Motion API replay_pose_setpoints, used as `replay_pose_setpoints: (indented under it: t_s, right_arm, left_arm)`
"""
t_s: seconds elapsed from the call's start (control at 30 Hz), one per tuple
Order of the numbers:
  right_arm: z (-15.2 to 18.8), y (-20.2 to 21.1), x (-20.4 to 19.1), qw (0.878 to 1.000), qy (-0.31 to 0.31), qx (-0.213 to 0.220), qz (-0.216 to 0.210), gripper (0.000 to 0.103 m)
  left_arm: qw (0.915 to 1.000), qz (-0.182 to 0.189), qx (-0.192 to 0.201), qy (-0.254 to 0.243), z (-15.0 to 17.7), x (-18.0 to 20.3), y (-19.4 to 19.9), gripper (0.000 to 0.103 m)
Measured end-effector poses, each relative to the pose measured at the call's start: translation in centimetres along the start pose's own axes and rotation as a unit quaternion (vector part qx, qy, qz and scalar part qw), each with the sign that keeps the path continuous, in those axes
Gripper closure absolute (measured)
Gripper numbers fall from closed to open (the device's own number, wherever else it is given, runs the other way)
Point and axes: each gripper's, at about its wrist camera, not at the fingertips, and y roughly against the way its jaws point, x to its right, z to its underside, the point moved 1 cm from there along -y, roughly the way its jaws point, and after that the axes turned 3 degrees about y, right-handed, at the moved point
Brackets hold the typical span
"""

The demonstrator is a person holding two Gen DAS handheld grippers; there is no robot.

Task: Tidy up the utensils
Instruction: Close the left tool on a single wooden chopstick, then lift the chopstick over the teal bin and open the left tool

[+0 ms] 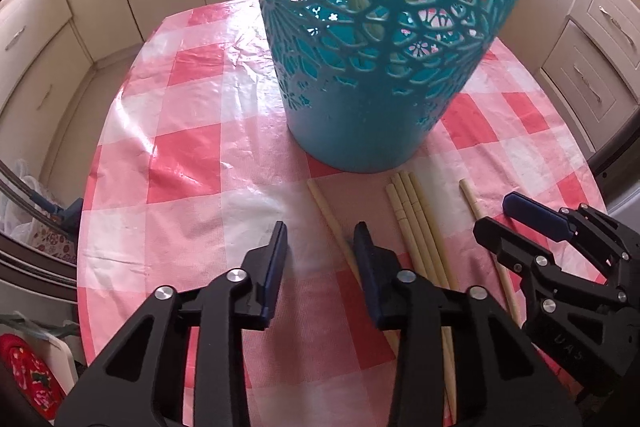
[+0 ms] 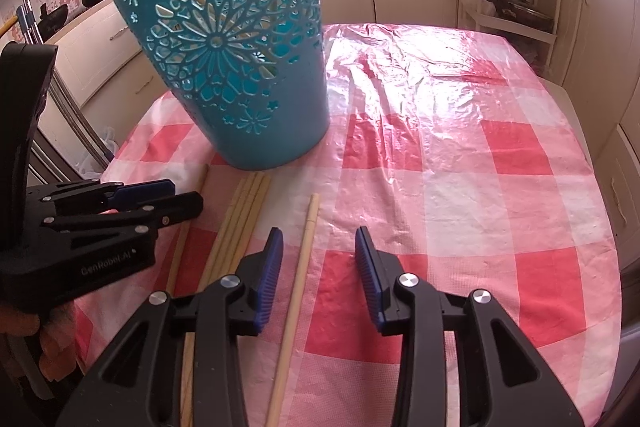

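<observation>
You held both claws empty over loose chopsticks (image 2: 298,267) lying on the counter (image 2: 460,187) before the teal basket (image 2: 240,67): left claw (image 1: 320,243) narrow, right claw (image 2: 319,247) part-open. Next: likely grip one chopstick.

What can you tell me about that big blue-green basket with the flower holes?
The teal plastic basket is a round bucket, wider at the rim than at its solid base. Flower and petal shapes are cut through its wall, with one big sunburst flower in the middle, so light shows through. It stands upright on the pink and white checked tablecloth. Pale wooden chopsticks lie just in front of its base; whether their tips touch it is unclear. Neither gripper touches it. Its inside cannot be seen.
</observation>
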Motion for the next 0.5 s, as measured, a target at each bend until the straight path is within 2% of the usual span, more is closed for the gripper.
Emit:
replay_pose_setpoints:
  t_s: [0.03, 0.1, 0.2, 0.3, 0.37, 0.5]
  right_arm:
    - [0.0, 0.0, 0.0, 1.000, 0.000, 0.000, 0.000, 0.066]
    - [0.0, 0.0, 0.0, 1.000, 0.001, 0.000, 0.000, 0.066]
    - [-0.1, -0.1, -0.3, 1.000, 0.015, -0.003, 0.009, 0.069]
    - [0.0, -0.2, -0.7, 0.999, 0.029, -0.006, 0.016, 0.080]
    - [0.0, -0.2, -0.8, 0.999, 0.037, -0.009, 0.020, 0.088]
    - [0.1, -0.2, -0.7, 0.999, 0.042, -0.009, 0.022, 0.093]
  left_arm:
    - [1.0000, 0.008, -0.004, 0.004, -0.3, -0.4, -0.2, 0.086]
    - [0.9997, 0.022, -0.011, 0.007, -0.4, -0.6, -0.3, 0.093]
    - [0.9991, 0.037, -0.019, -0.002, -0.1, -0.4, -0.1, 0.097]
    - [0.9990, 0.039, -0.021, -0.007, 0.3, -0.2, 0.4, 0.099]
    - [0.9992, 0.037, -0.013, -0.009, 0.5, -0.4, 1.6, 0.099]
    - [0.9981, 0.057, 0.023, 0.004, 0.2, -1.4, 5.2, 0.099]
